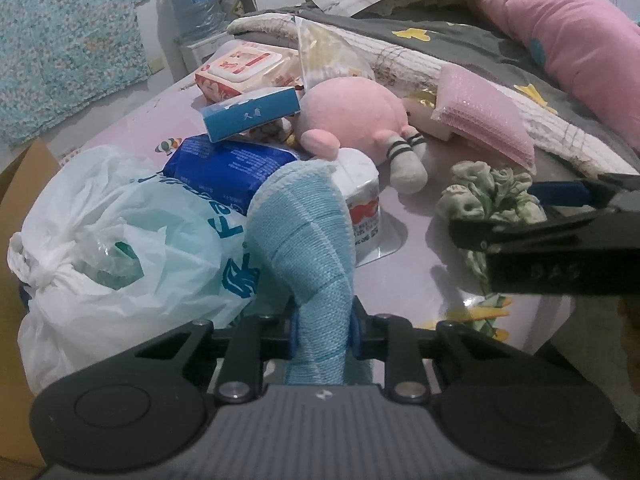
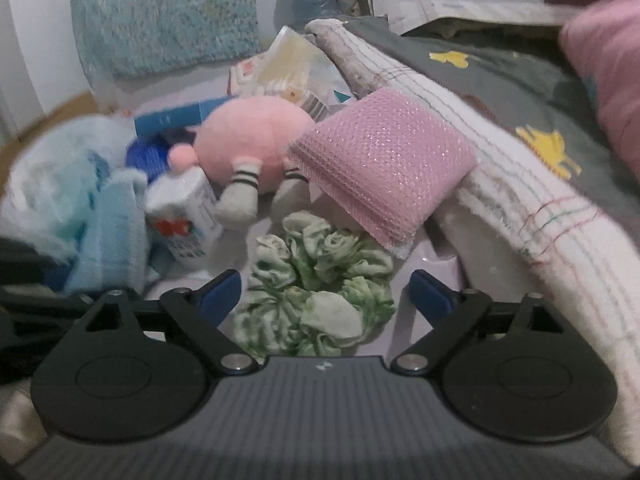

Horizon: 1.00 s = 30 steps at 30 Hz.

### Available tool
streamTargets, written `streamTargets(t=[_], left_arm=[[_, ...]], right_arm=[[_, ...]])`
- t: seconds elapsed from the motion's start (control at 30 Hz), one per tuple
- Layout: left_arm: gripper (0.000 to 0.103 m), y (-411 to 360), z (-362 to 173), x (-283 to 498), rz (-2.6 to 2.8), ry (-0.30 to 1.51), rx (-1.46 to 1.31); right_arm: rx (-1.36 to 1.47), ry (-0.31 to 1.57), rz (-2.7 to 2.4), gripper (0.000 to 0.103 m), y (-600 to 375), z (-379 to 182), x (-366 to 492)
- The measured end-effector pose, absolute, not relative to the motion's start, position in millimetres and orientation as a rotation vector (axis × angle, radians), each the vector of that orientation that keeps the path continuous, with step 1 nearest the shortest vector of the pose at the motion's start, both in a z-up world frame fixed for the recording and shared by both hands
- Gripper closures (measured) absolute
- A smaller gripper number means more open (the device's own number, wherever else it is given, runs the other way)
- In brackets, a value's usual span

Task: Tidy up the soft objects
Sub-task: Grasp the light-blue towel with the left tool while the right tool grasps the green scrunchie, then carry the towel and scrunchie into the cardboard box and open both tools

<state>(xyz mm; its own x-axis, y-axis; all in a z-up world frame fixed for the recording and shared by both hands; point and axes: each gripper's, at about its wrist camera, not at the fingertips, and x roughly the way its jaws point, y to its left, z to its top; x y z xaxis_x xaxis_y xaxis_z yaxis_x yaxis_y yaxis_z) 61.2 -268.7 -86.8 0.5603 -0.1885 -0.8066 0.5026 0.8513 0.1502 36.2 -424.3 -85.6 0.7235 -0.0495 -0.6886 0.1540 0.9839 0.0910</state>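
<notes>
Left wrist view: my left gripper is clamped on the blue knit cloth, angled down, hemmed in by the plastic bag and tissue pack. My right gripper stands wide, straddling the green scrunchie without touching it; bare lilac tabletop between them. Pink sponge, plush pig and bed blanket crowd behind.

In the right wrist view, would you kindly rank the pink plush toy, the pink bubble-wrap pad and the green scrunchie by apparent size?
1. pink bubble-wrap pad
2. green scrunchie, enlarged by nearness to the camera
3. pink plush toy
All three look close in size, so the order is unsure.
</notes>
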Motion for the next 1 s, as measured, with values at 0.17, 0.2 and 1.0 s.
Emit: streamTargets(t=[0.17, 0.2, 1.0], left_arm=[[0.079, -265.2, -85.7, 60.3, -0.425, 0.890, 0.376], [0.079, -264.7, -85.4, 59.9, -0.427, 0.890, 0.373], [0.080, -217.4, -21.3, 33.2, -0.580, 0.777, 0.159]], right_arm=[[0.055, 0.769, -0.150, 0.032, -413.8, -86.7, 32.8], [0.041, 0.771, -0.160, 0.038, -411.9, -86.6, 32.6], [0.741, 0.610, 0.132, 0.078, -429.1, -59.5, 9.5]])
